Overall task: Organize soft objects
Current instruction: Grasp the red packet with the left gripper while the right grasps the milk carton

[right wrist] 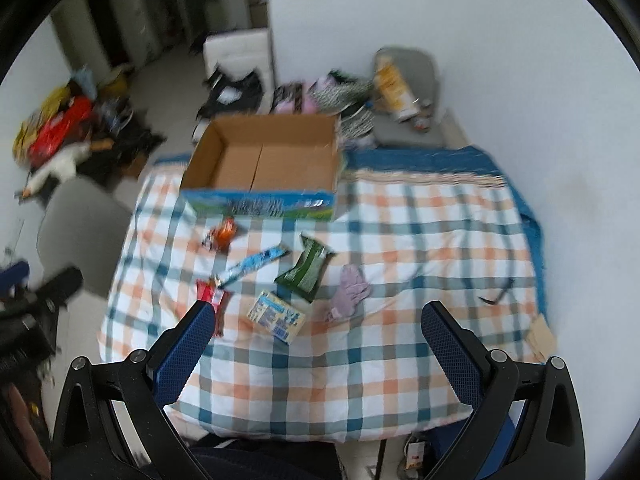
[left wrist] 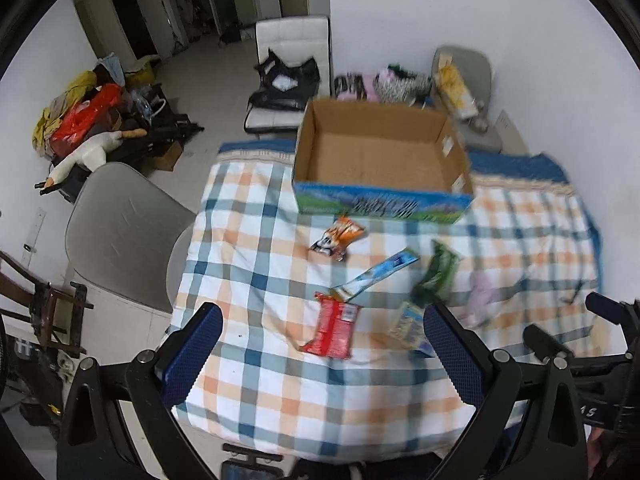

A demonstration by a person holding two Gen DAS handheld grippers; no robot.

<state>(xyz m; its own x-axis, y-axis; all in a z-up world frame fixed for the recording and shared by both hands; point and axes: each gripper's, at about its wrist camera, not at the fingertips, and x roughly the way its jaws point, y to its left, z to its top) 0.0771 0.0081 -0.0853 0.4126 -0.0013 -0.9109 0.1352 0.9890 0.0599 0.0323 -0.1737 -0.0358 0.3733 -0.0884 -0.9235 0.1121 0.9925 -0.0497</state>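
An open, empty cardboard box [left wrist: 380, 152] [right wrist: 264, 156] stands at the far side of the checked cloth. In front of it lie an orange packet [left wrist: 339, 237] [right wrist: 222, 234], a long light-blue packet [left wrist: 378, 274] [right wrist: 256, 263], a red packet [left wrist: 334, 326] [right wrist: 212, 298], a green packet [left wrist: 436, 276] [right wrist: 306, 268], a pale blue-and-yellow pack [left wrist: 410, 326] [right wrist: 277, 316] and a lilac soft cloth [left wrist: 480, 296] [right wrist: 350, 290]. My left gripper [left wrist: 322, 312] is open above the red packet. My right gripper [right wrist: 316, 310] is open and empty above the near packs.
The checked cloth [left wrist: 280, 360] [right wrist: 380, 340] covers the table. A grey chair [left wrist: 120, 228] stands at its left, another grey chair [left wrist: 468, 80] with things on it at the back. A white chair [left wrist: 292, 60] and floor clutter [left wrist: 92, 120] lie beyond. A dark strap [right wrist: 498, 294] lies right.
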